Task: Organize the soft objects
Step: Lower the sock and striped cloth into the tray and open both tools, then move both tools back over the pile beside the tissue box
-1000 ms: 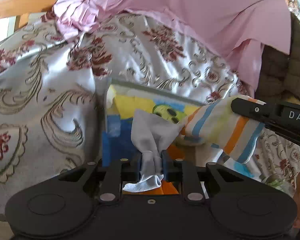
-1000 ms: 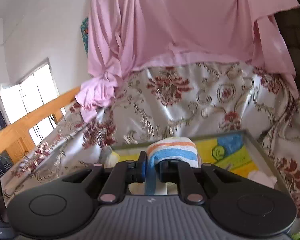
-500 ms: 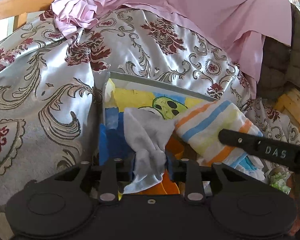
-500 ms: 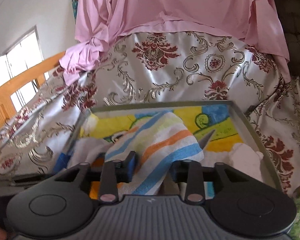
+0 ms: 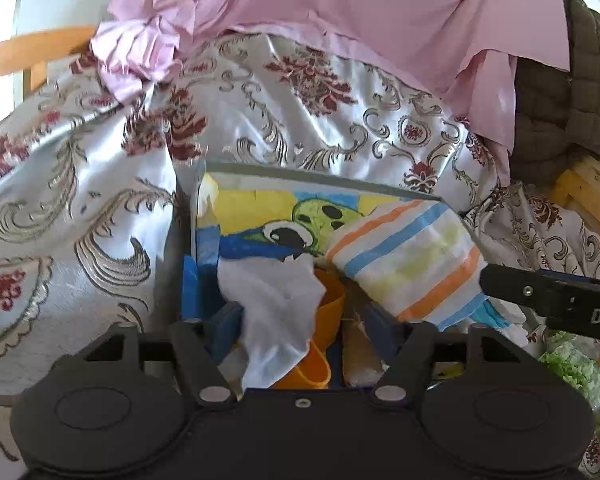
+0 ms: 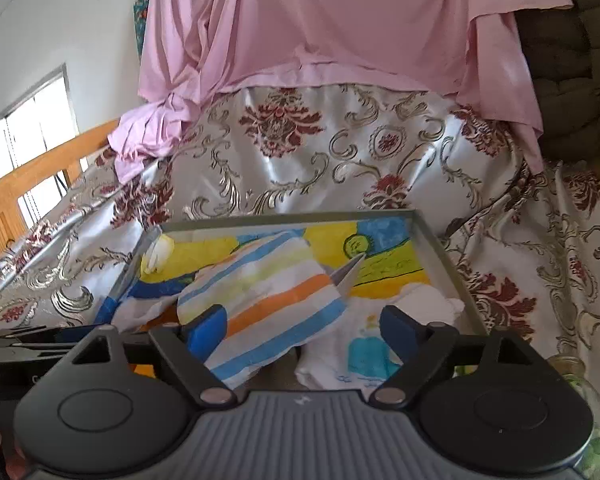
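Observation:
A grey-rimmed box [image 5: 316, 178] with a colourful cartoon lining sits on the patterned bedspread; it also shows in the right wrist view [image 6: 288, 217]. A white cloth [image 5: 276, 304] lies in its near left part, loose between the wide-open fingers of my left gripper [image 5: 306, 326]. A striped orange, blue and yellow cloth [image 5: 404, 264] lies beside it; in the right wrist view the striped cloth [image 6: 268, 304] rests in the box between the open fingers of my right gripper [image 6: 302, 330]. Neither gripper grips anything.
An orange plastic cup [image 5: 324, 332] lies in the box under the white cloth. More white cloths [image 6: 380, 340] lie in the box's right part. A pink sheet [image 6: 340, 24] hangs behind. A wooden bed rail [image 6: 32, 184] is at the left. Something green [image 5: 572, 364] lies at the right.
Both grippers have opened and let go: the white cloth and the striped cloth have dropped into the box. Both grippers have pulled back a little.

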Motion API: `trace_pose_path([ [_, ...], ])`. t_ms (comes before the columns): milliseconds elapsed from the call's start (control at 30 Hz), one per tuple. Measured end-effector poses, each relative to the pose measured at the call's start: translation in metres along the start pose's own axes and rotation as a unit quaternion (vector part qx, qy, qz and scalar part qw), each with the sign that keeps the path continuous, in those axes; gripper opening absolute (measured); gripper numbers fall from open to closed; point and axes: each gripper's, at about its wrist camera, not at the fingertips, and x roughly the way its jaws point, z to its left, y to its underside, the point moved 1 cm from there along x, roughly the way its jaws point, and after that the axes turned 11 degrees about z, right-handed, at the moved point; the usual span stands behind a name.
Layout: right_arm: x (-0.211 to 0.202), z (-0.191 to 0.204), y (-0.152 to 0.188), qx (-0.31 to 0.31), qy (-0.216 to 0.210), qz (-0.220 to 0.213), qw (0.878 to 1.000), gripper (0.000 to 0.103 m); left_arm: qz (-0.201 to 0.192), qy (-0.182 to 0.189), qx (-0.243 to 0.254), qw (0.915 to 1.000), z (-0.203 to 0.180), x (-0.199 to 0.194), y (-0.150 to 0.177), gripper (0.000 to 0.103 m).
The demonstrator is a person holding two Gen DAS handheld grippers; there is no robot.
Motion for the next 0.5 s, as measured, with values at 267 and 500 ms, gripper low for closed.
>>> trace_pose_path([
  [267,-0.038,-0.014,0.007,0.011,0.010,-0.032,0.999,0.103,-0.040,-0.025,0.020,0.9987,-0.020,-0.034,0.009,0.093],
  [500,-0.078,-0.025,0.029,0.013,0.027,-0.041,0.999,0.103,-0.098,-0.050,0.036,0.9933,-0.040,-0.080,0.024,0.102],
])
